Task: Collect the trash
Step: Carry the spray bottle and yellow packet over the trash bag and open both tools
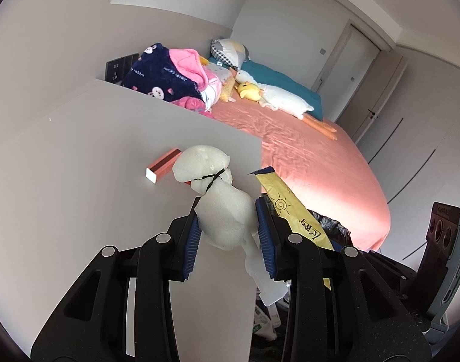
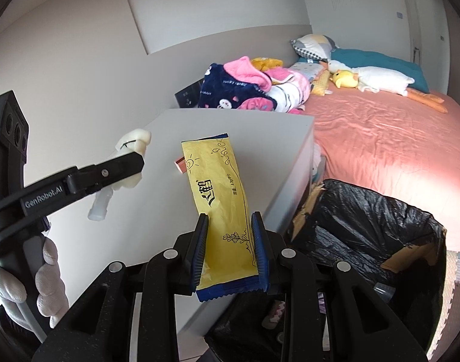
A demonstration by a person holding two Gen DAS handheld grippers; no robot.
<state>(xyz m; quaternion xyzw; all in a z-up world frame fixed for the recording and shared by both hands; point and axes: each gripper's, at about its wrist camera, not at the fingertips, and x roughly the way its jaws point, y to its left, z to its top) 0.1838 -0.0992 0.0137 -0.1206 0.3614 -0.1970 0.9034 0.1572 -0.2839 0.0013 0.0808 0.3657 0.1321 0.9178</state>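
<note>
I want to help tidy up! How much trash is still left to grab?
Some trash already lies inside the black-lined bin. Right now the left gripper holds a white foam wad and the right gripper holds a yellow wrapper. One small pink box still sits on the white table.

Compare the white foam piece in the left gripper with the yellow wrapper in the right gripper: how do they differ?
The foam piece is white, lumpy and thick, tied round with a thin black string; the yellow wrapper is flat, printed, with blue ends. The foam bulges between the left gripper's pads; the wrapper stands up from the right gripper, pinched near its lower end. Both are held off the white cabinet, near the black-lined bin.
</note>
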